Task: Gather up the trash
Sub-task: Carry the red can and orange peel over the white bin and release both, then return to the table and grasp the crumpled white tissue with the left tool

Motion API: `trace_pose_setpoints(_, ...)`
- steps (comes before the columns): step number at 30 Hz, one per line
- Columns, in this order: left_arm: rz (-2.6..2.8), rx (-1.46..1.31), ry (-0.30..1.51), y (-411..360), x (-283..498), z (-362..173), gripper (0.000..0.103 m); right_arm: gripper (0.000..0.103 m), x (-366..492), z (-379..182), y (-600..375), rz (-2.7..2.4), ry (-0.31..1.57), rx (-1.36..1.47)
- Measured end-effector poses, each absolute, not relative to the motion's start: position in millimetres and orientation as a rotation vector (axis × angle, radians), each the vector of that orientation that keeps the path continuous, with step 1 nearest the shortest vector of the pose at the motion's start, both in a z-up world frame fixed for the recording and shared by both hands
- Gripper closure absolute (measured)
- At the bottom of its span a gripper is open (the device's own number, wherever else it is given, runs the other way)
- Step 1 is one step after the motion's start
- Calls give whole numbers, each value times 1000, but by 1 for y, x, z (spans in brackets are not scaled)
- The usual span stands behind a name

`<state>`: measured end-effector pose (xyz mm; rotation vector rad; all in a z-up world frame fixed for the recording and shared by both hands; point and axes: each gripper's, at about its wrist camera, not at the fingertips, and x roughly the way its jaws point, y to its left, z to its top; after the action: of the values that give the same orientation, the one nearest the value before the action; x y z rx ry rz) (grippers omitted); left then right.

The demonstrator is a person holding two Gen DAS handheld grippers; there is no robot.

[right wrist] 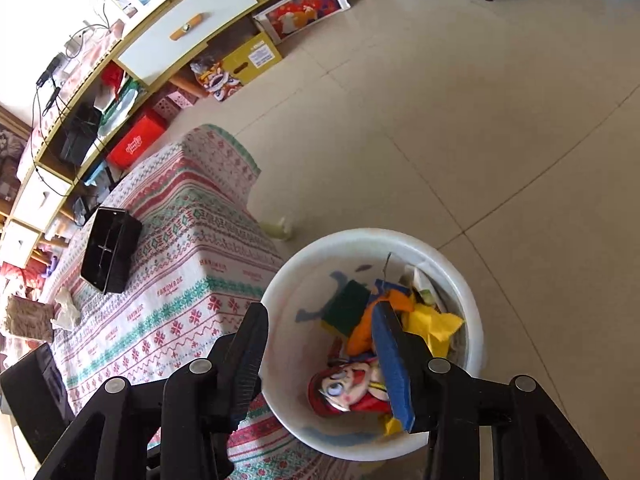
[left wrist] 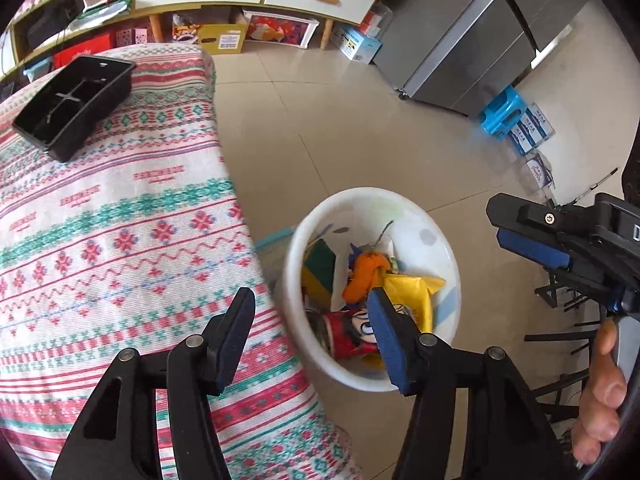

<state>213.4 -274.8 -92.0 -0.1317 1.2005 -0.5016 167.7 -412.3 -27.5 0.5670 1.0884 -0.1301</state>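
Right wrist view: crumpled tissue (right wrist: 66, 308) on the surface (right wrist: 180, 280) appears light and soft; pinch its middle. Both hand-held grippers, left (left wrist: 308, 340) and right (right wrist: 320, 356), stand apart, empty, above the bin (right wrist: 472, 292).

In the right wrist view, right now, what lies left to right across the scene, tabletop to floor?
Crumpled tissue → black divided tray → patterned tablecloth → white trash bin, which stands on the floor beside the table, with wrappers inside.
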Motion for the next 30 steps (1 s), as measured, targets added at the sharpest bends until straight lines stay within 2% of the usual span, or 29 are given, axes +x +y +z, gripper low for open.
trace_pose_setpoints(6,-392,-190,1192,-187,217,-79,42,55,179,-29,-395,-134,1107,528)
trace_pose_setpoints(12,-220,-246,1183,-87,216,-77,42,48,194,-32,-360,-112,1144,431)
trace_pose_setpoints(18,-55,-338,1189,7,218,-84,42,42,210,-40,-290,-1,1191,214)
trace_pose_setpoints(25,5,-402,1153,68,253,-77,42,42,213,-56,-192,186,1205,-88)
trace_pose_setpoints(30,38,-409,1122,82,294,-76,42,42,221,-59,-161,233,1158,-179)
